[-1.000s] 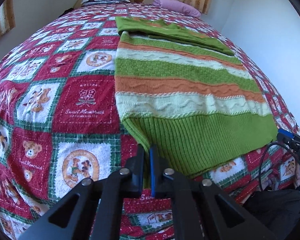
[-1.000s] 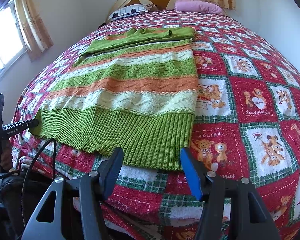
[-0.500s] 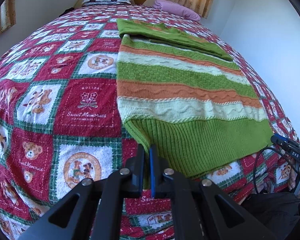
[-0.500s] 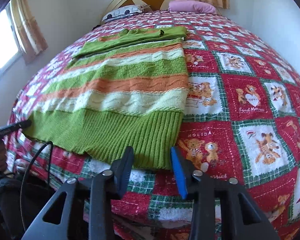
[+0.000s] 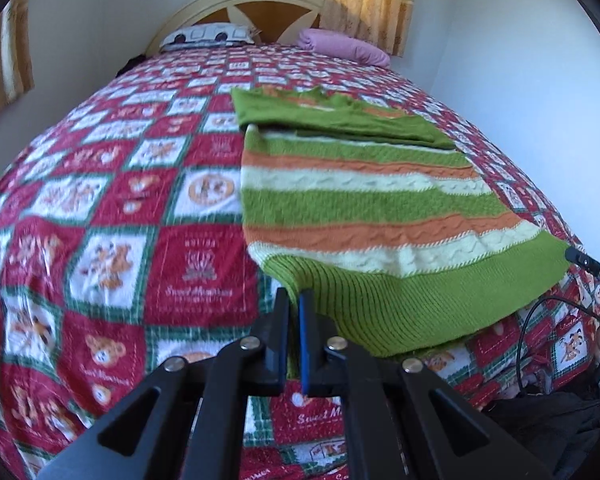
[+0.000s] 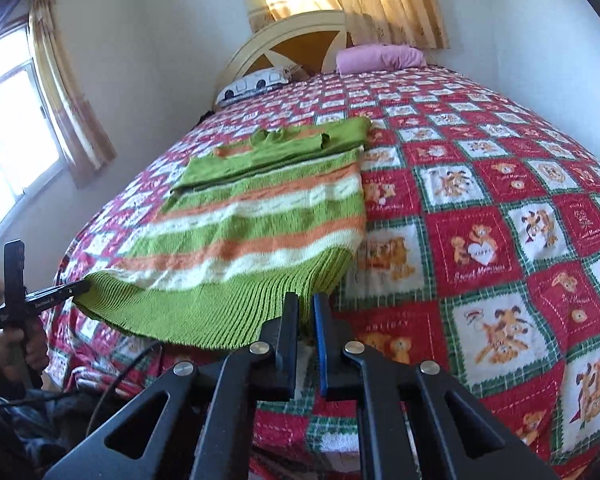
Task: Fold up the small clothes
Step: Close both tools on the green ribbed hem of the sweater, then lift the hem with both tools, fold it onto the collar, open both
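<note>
Striped knit sweater lies flat on the quilted bed, both hem corners pinched by left gripper and right gripper; uneven lifting risks a skewed fold.

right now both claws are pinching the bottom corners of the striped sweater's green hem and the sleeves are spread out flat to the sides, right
Not quite. The sleeves are not spread out: they lie folded across the top of the striped sweater, as the left wrist view shows. The rest holds: the left claw and the right claw each pinch a bottom corner of the green hem.
</note>
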A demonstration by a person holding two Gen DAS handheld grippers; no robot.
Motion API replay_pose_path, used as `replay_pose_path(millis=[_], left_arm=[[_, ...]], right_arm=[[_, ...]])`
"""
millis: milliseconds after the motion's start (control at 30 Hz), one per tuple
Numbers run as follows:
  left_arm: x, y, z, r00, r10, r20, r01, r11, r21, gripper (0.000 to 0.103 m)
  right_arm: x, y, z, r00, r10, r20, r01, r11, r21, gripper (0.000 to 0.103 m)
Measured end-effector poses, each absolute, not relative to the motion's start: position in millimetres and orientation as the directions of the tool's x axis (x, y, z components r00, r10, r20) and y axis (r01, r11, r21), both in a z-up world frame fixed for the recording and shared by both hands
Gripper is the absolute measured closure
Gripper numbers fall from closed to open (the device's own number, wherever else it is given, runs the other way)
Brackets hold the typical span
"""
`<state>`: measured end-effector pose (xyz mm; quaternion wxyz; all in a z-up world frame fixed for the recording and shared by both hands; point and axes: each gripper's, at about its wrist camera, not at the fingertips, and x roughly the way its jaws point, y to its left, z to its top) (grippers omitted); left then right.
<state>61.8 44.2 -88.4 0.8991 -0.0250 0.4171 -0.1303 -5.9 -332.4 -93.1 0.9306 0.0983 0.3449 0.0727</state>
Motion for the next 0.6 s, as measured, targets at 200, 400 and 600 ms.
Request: replay_pose_path(millis=[200,400,600], left_arm=[[82.4,42.3,-64.8,0.647,-0.246,-0.722,0.236,0.965,-0.116,0.098],[113.0,46.4,-39.8,0.695,-0.209,-0.688,0.218,0.973,-0.075,0.098],[143.3,46.2,-16.1,0.714,-0.221,-0.664,0.213,0.972,-0.095,0.098]], right_arm=[[5.6,-332.4,-72.1,0.784,0.207,-0.585,-0.077,0.968,0.238,0.097],[21.0,-330.7,-32.5,0.835,0.194,-0.515,-0.100,0.974,0.204,0.097],[49.5,-325.7,-0.5,0.868,0.192,-0.459,-0.126,0.977,0.171,0.098]])
